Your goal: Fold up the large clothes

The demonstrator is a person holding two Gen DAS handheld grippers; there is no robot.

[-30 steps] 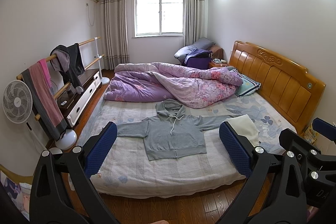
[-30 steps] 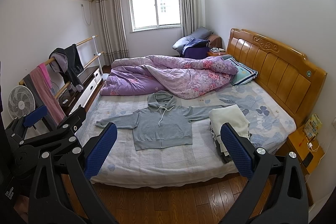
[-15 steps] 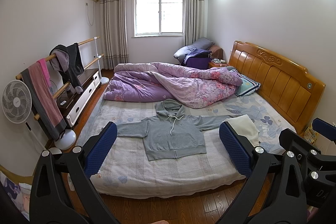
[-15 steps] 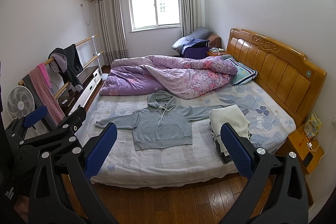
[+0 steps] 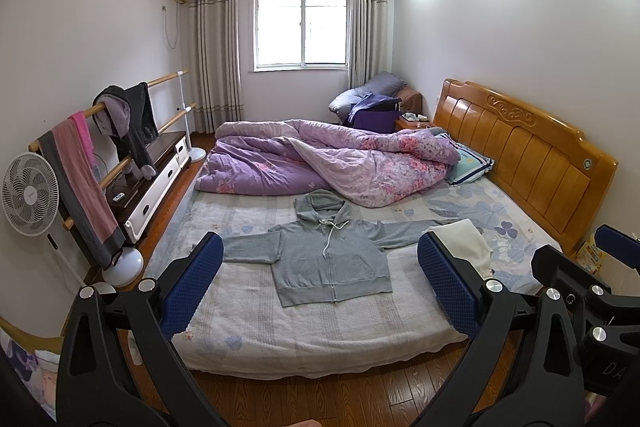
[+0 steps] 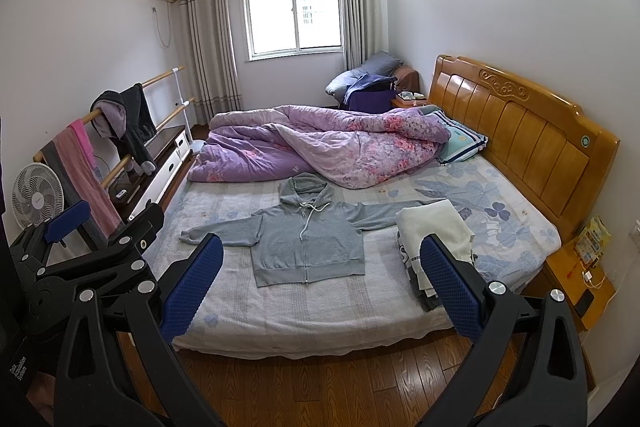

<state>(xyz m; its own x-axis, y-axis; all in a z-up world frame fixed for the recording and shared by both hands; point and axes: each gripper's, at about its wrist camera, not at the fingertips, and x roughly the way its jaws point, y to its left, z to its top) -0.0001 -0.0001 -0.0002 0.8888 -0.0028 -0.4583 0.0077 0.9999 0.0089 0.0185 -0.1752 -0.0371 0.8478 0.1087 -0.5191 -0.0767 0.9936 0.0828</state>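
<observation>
A grey zip hoodie (image 5: 328,259) lies flat on the bed, front up, sleeves spread out, hood toward the quilt; it also shows in the right wrist view (image 6: 306,243). My left gripper (image 5: 320,287) is open and empty, held above the floor well short of the bed's near edge. My right gripper (image 6: 320,287) is open and empty, at about the same distance. A stack of folded clothes with a cream piece on top (image 6: 436,239) sits to the right of the hoodie, over its right cuff.
A rumpled purple quilt (image 5: 320,159) fills the far half of the bed. The wooden headboard (image 5: 520,151) is on the right, a nightstand (image 6: 576,283) beside it. A clothes rail (image 5: 100,131), a fan (image 5: 28,195) and a low cabinet stand at the left. Wood floor lies in front.
</observation>
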